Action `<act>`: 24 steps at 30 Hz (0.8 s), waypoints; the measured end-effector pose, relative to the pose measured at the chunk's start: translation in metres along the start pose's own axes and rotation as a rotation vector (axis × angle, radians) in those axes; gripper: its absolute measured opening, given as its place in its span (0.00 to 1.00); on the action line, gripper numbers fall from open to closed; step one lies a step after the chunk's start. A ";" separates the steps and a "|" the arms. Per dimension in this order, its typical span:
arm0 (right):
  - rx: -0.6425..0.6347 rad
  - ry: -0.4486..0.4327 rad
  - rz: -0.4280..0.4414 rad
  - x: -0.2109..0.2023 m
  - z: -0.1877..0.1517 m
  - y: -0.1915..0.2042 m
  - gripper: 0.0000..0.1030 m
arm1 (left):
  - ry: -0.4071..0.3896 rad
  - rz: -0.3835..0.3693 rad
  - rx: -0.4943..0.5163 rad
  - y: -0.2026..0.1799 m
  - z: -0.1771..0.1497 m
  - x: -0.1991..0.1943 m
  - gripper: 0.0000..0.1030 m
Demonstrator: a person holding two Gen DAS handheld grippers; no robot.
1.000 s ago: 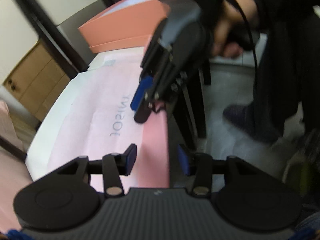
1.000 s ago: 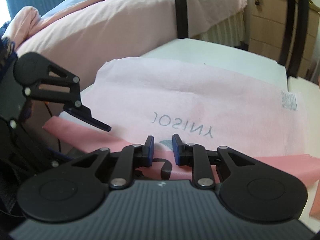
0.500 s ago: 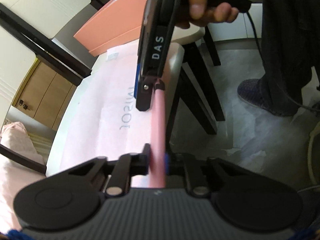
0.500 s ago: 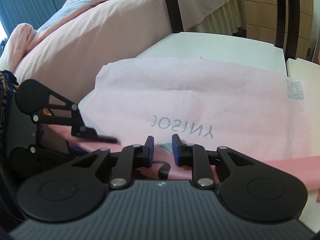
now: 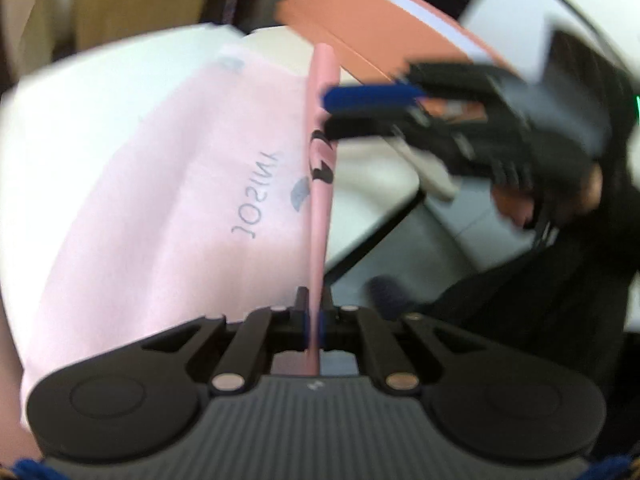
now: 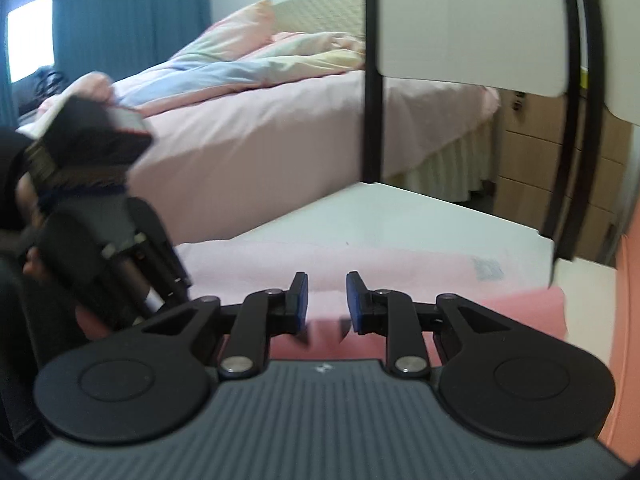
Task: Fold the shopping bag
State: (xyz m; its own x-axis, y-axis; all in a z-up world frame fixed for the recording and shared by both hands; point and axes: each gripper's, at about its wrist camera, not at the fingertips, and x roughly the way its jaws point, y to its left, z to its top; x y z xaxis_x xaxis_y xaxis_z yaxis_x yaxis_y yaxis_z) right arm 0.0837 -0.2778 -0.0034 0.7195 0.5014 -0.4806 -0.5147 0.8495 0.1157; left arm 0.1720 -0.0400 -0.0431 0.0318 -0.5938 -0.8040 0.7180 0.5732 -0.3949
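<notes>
The left claw (image 5: pixel 315 322) is pinched tight on the raised edge of the pink shopping bag (image 5: pixel 168 200) — spread flat on the white bench (image 5: pixel 72 92). Toward two o'clock, the right claw (image 5: pixel 332 114) grips the same edge.

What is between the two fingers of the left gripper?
The raised pink edge of the shopping bag is pinched between the shut fingers of the left gripper; the left wrist view shows it.
</notes>
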 end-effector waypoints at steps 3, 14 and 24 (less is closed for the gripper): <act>-0.007 0.041 0.005 0.013 -0.005 0.000 0.24 | 0.012 -0.027 -0.085 0.016 0.001 0.000 0.04; 0.027 0.017 0.028 0.049 -0.006 -0.008 0.24 | 0.032 -0.009 -0.158 0.030 0.001 0.000 0.04; -0.013 0.078 0.041 0.087 -0.005 -0.003 0.24 | 0.017 0.044 -0.107 0.026 0.002 -0.002 0.11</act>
State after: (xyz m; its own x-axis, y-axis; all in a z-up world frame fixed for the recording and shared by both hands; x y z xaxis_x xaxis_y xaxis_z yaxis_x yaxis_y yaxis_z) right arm 0.1455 -0.2379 -0.0501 0.6597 0.5206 -0.5420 -0.5488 0.8264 0.1258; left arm 0.1921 -0.0253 -0.0505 0.0487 -0.5576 -0.8287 0.6376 0.6560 -0.4039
